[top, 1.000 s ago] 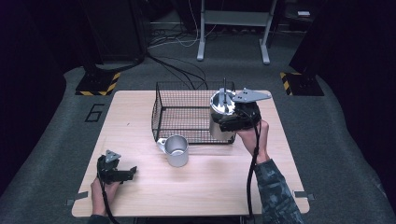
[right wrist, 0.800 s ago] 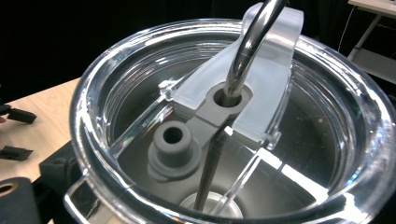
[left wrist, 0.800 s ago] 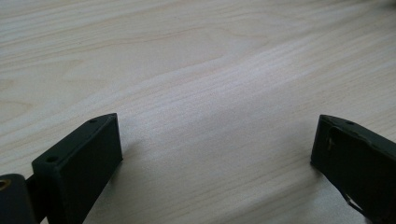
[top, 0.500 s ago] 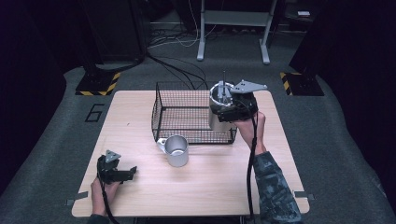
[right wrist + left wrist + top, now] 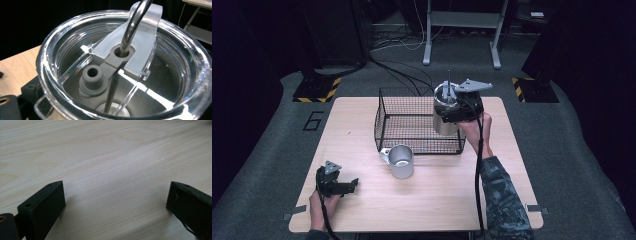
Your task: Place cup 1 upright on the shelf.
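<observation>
A steel tumbler (image 5: 443,114) with a clear lid (image 5: 75,40) and a metal straw (image 5: 132,23) hangs upright at the right end of the black wire basket (image 5: 384,117). My right gripper (image 5: 453,115) is shut on its side from the right. Whether its base is inside the basket, I cannot tell. A steel mug (image 5: 401,161) stands on the table just in front of the basket. At the front left my left gripper (image 5: 351,185) rests low over the wood. In its own view the left gripper (image 5: 115,195) is open, with only bare wood between the jaws.
The light wooden table (image 5: 437,200) has free room across its front and left. Dark floor surrounds it. Cables, a metal stand (image 5: 462,30) and yellow-black striped feet (image 5: 317,90) lie beyond the far edge.
My right gripper has carried the tumbler a little to the left and away, over the basket's right end. The left gripper and the mug have stayed put.
</observation>
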Motion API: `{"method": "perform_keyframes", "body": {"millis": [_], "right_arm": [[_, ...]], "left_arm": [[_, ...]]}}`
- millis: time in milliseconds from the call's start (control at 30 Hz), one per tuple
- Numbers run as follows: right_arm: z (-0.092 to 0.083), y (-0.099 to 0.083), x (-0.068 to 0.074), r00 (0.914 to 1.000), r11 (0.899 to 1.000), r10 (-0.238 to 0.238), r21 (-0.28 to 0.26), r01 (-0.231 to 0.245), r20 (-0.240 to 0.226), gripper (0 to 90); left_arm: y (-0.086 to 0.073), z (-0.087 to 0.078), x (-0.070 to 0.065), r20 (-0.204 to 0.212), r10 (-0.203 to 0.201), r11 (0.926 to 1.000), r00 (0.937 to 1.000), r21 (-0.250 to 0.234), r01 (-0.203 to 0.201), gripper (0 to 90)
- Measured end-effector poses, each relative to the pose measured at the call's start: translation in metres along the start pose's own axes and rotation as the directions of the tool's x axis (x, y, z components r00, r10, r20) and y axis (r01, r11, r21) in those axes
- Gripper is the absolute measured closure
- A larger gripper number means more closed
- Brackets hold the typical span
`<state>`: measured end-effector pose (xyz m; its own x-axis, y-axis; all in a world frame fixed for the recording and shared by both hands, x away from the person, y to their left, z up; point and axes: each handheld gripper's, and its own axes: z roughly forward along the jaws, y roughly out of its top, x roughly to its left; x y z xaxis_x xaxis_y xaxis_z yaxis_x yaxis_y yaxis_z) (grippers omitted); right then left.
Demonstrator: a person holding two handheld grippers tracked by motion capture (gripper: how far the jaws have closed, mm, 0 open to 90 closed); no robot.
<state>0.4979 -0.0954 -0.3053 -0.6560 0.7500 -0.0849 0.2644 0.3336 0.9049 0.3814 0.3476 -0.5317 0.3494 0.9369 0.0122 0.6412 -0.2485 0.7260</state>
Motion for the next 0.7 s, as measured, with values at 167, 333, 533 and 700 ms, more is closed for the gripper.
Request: {"method": "perform_keyframes", "body": {"millis": [167, 333, 533, 700], "right_arm": [[0.009, 0.000, -0.005, 0.9998, 1.000, 0.015, 0.007, -0.015, 0.013, 3.4], [0.019, -0.001, -0.009, 0.9994, 1.000, 0.028, 0.014, -0.028, 0.023, 3.4], [0.033, -0.004, -0.012, 0.9993, 0.999, 0.022, 0.041, -0.024, 0.030, 3.3], [0.040, -0.006, -0.016, 0.9988, 0.998, 0.030, 0.058, -0.032, 0.038, 3.4]], "left_arm": [[0.000, 0.000, 0.000, 0.005, 0.001, 1.0000, 1.0000, 0.005, -0.001, 1.9], [0.000, 0.000, 0.000, 0.005, 0.002, 1.0000, 1.0000, 0.006, -0.002, 1.8], [0.000, 0.000, 0.000, 0.004, 0.002, 1.0000, 1.0000, 0.002, -0.002, 1.8], [0.000, 0.000, 0.000, 0.004, 0.003, 1.0000, 1.0000, 0.002, -0.003, 1.8]]}}
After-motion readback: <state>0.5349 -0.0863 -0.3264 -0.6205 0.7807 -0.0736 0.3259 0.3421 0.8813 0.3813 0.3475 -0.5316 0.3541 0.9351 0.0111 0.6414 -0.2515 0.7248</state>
